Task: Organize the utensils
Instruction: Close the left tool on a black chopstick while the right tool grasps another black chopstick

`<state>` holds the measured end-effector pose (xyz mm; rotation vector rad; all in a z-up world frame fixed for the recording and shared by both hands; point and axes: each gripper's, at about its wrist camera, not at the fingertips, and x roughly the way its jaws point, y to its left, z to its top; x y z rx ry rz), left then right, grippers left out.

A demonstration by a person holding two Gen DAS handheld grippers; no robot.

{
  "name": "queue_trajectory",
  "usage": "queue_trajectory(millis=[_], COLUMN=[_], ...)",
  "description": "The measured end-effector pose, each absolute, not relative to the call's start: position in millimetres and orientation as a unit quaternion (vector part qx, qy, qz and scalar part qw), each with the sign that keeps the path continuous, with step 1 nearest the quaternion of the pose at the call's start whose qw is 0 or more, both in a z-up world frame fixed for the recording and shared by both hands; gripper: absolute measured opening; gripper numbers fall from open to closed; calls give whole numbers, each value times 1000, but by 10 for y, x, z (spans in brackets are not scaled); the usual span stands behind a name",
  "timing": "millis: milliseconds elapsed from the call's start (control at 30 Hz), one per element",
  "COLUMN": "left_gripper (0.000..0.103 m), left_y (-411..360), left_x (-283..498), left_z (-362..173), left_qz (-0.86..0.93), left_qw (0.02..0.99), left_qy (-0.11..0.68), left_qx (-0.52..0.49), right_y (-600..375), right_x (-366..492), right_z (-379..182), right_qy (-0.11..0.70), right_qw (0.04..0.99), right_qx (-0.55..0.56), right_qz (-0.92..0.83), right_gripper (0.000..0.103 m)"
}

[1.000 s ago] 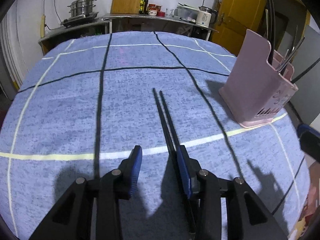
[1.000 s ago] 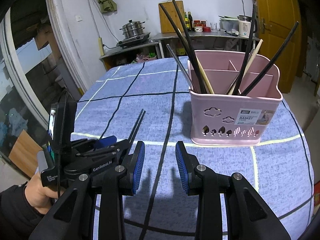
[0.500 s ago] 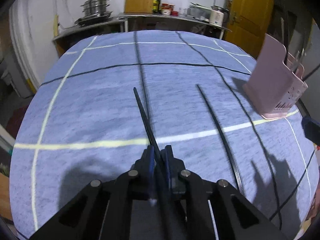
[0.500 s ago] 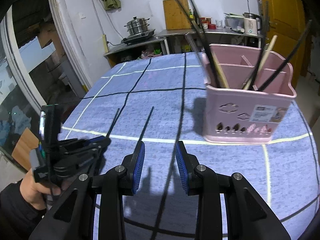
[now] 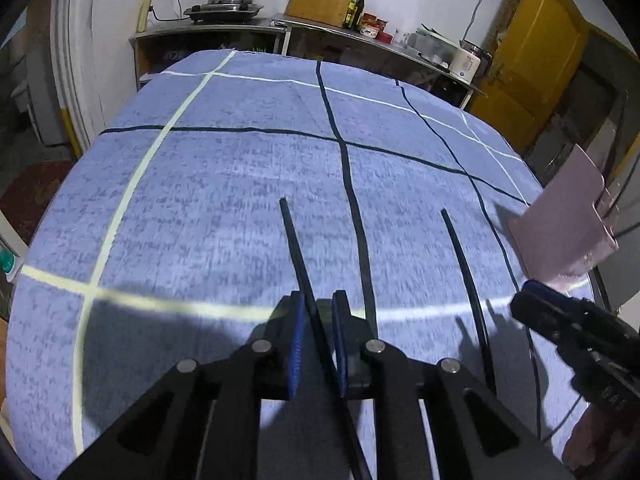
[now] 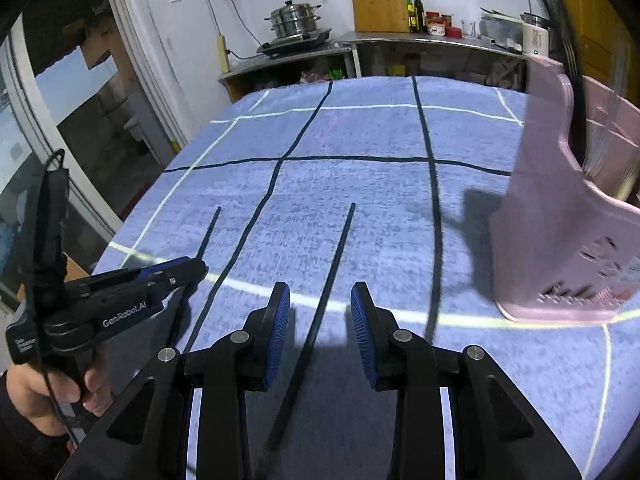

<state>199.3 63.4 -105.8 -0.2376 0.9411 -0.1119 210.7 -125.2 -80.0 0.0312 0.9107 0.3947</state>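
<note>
My left gripper [image 5: 317, 320] is shut on a black chopstick [image 5: 294, 242] that sticks out forward over the blue cloth; it also shows in the right wrist view [image 6: 208, 232]. A second black chopstick [image 6: 330, 284] lies flat on the cloth between the open jaws of my right gripper [image 6: 320, 320], and shows in the left wrist view [image 5: 466, 276]. The pink utensil basket [image 6: 560, 240] stands at the right with several utensils upright in it; it also shows in the left wrist view [image 5: 560, 216].
The table is covered by a blue cloth [image 5: 224, 184] with black and white lines. The left gripper body [image 6: 112, 304] and the hand sit at the left. A counter with a steel pot [image 6: 294, 20], cutting board [image 6: 378, 0] and bottles runs behind. A yellow door [image 5: 528, 56] is at the back right.
My left gripper closed on one chopstick of the pair and carried it left. My right gripper moved left, so the other chopstick now lies between its jaws and the basket sits further right.
</note>
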Motion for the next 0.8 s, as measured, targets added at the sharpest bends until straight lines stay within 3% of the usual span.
queue_trajectory(millis=[500, 667, 800], left_gripper=[15, 14, 8], left_y=[591, 557, 548], left_x=[2288, 2308, 2321], left_z=[-1050, -1046, -1045], left_qz=[-52, -48, -40], left_qw=[880, 881, 883], left_qy=[463, 462, 462], left_qx=[-96, -84, -76], right_y=[-986, -947, -978], right_x=[2582, 2652, 2691], right_z=[-1058, -1075, -1068], right_qy=[470, 468, 473], right_qw=[869, 872, 869], right_qx=[-11, -32, -29], right_qz=[157, 142, 143], right_gripper=[28, 10, 7])
